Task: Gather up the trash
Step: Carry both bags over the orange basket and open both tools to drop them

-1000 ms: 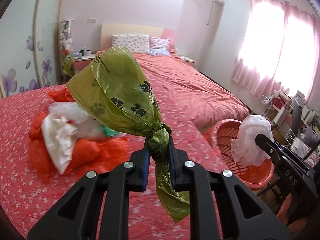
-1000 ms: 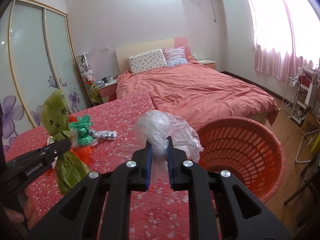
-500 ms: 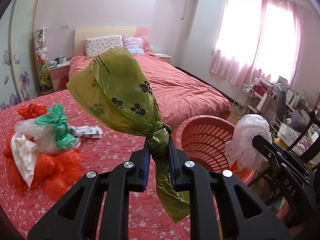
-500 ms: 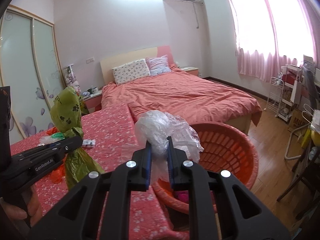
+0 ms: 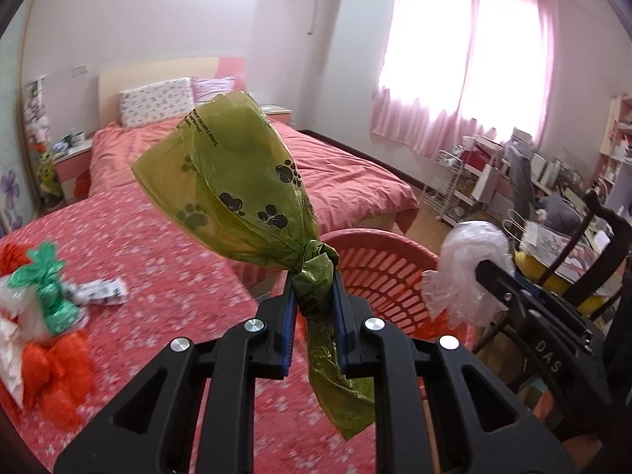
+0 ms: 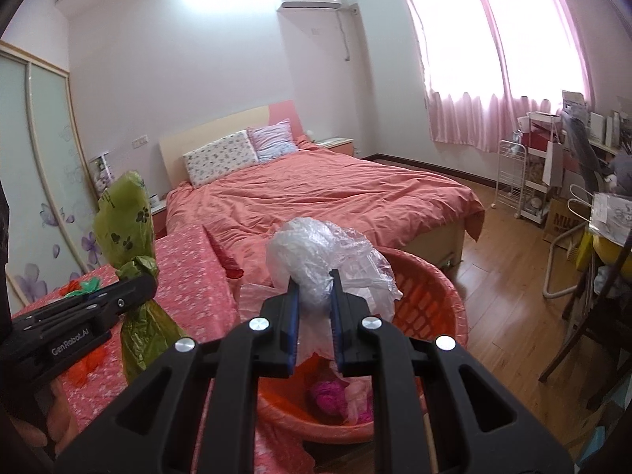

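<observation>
Over basket [image 6: 442, 296], clear wad [image 6: 312, 256] pinched in R tool [image 6: 313, 304].

You see a bright room, daylight pouring through the blown-out pink curtains [image 5: 466, 59] on your right. The floral tablecloth [image 5: 158, 260] smears with motion blur; fisheye edges curve and darken.

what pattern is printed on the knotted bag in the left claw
Black paw prints on the olive-green plastic bag, clearest in the left wrist view.

Left gripper [image 5: 314, 300]: clamped on green bag [image 5: 233, 185]
Basket [image 5: 379, 272]: just behind bag
Right gripper [image 5: 480, 272]: right of basket, gripping clear plastic [image 5: 462, 272]
</observation>
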